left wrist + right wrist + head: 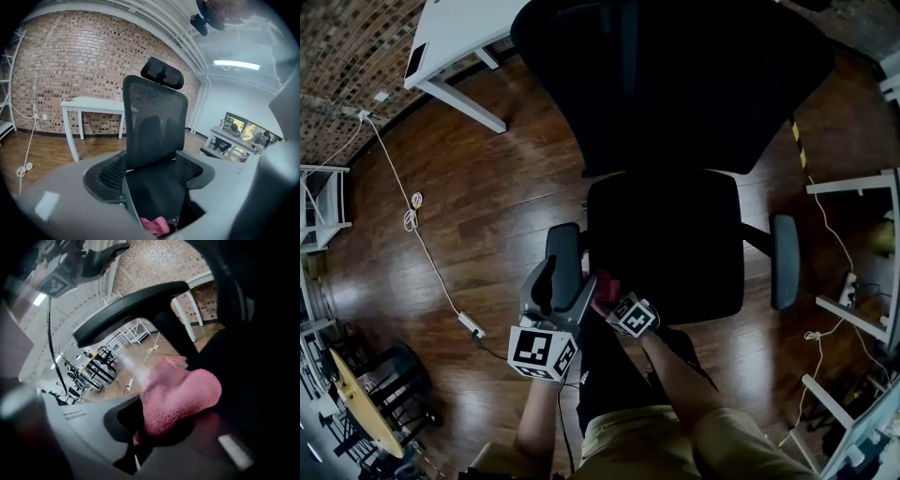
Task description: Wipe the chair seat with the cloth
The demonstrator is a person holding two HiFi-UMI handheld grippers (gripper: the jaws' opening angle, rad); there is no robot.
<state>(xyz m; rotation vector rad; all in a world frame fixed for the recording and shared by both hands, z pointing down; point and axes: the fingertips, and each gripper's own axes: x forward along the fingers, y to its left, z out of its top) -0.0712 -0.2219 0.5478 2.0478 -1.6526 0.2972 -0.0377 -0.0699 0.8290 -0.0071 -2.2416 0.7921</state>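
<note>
The black mesh office chair fills the middle of the head view, its seat [675, 239] dark under the tall back [675, 75]. My right gripper [607, 292] is shut on a pink cloth [603, 283] at the seat's front left corner. In the right gripper view the bunched cloth [180, 397] is between the jaws against the black seat [262, 380]. My left gripper [564, 286] is closed around the near end of the left armrest [565, 248]. In the left gripper view the armrest [157, 187] spans the gap between the pads, with the cloth [154, 226] low down.
A white desk [455, 37] stands at the back left, also in the left gripper view [93, 104] before a brick wall. A cable and power strip [471, 325] lie on the wood floor. White frames [862, 183] stand right. The chair's right armrest [785, 261] juts out.
</note>
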